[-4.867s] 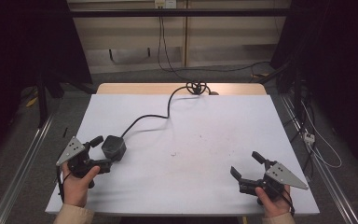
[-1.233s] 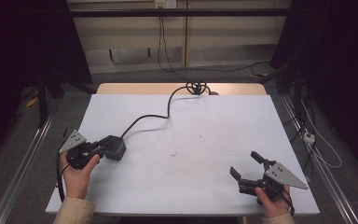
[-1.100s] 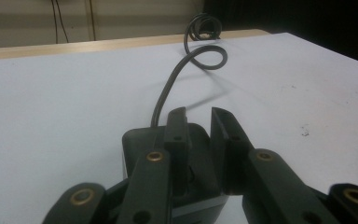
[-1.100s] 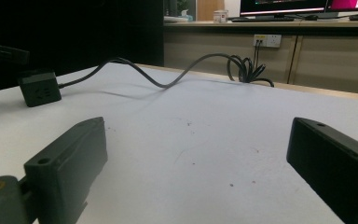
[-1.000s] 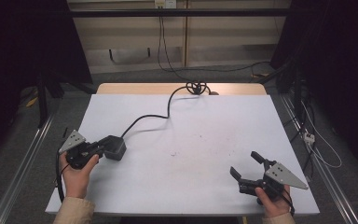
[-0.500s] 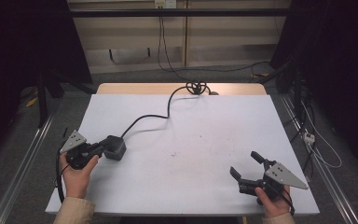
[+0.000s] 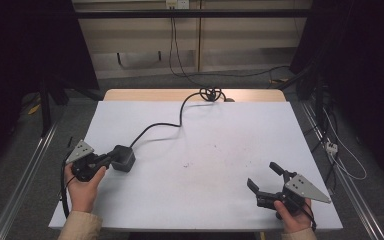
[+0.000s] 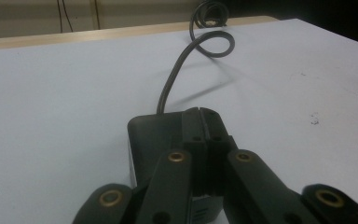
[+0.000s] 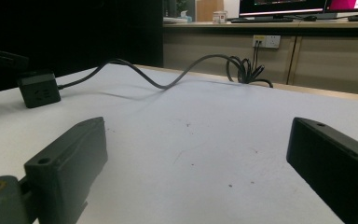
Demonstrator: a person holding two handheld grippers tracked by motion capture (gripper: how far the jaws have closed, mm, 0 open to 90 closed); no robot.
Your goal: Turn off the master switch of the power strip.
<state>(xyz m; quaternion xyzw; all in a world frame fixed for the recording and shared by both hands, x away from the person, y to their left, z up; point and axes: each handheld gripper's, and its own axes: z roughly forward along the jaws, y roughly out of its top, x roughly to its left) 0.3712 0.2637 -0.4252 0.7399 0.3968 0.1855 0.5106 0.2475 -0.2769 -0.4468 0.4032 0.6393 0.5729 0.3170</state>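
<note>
Pushing, by the look of it: left gripper [image 7: 111, 157] has fingers together, tips resting on the black adapter block [image 7: 123, 158] at the desk's [image 7: 220, 150] left side. Right gripper [image 7: 264, 180] idles near-right, fingers apart and empty. Next move likely needs that block nudged or re-gripped without snagging its cable [image 7: 172, 122].

White-topped table [image 7: 220, 150] (wooden edge along its far side) bearing a black adapter block [image 7: 123, 158] at left; its dark cable [image 7: 166, 125] runs to a coil at the far edge.

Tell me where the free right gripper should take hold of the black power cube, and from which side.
Grip the power cube across its two flat side faces, coming from the right along the table. Its cable exits the far face, and the left gripper, jaws together, occupies its left side.
</note>
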